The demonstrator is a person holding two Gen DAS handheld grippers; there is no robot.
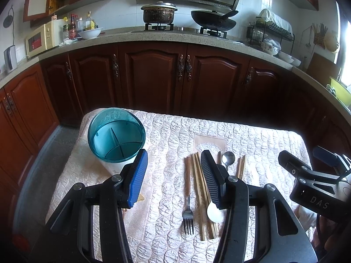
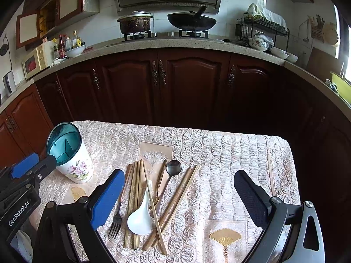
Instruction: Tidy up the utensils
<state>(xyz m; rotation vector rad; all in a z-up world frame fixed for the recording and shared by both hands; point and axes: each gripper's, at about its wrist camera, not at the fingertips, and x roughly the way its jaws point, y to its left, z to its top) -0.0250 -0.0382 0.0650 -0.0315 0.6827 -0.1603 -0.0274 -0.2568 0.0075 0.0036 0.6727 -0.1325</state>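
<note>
Surface: a small table under a quilted cream cloth (image 2: 230,153) with gold fan motifs, standing in front of dark red-brown cabinets (image 2: 188,83).

Room: a kitchen with a speckled stone counter (image 2: 175,43) along the back and both sides. On the hob sit a lidded pot (image 2: 135,24) and a black wok (image 2: 192,23) beneath a steel hood. To the left are a cream microwave (image 2: 35,60), bottles and a white bowl (image 2: 75,51); to the right a dish rack (image 2: 261,31) with bowls beside it.

Utensil holder (image 2: 71,153): a white cup with a flower print and a teal divided insert, upright at the table's left rear corner, well apart from the utensils.

Utensils: grouped at the middle of the cloth, long axes mostly running from the near edge toward the cabinets.
- Fork (image 2: 117,214): tines at the near end, wooden handle pointing away.
- White spoon (image 2: 140,217): bowl near, handle pointing away, lying over the chopsticks (image 2: 133,197).
- Metal spoon (image 2: 173,167): bowl at the far end, handle slanting back to the near left.
- Further chopsticks: two pairs lie slantwise and cross near their lower ends.

Left gripper (image 1: 174,175): jaws wide apart, empty, above the fork and chopsticks.

Right gripper (image 2: 178,195): jaws wide apart, empty, above the utensil group.
</note>
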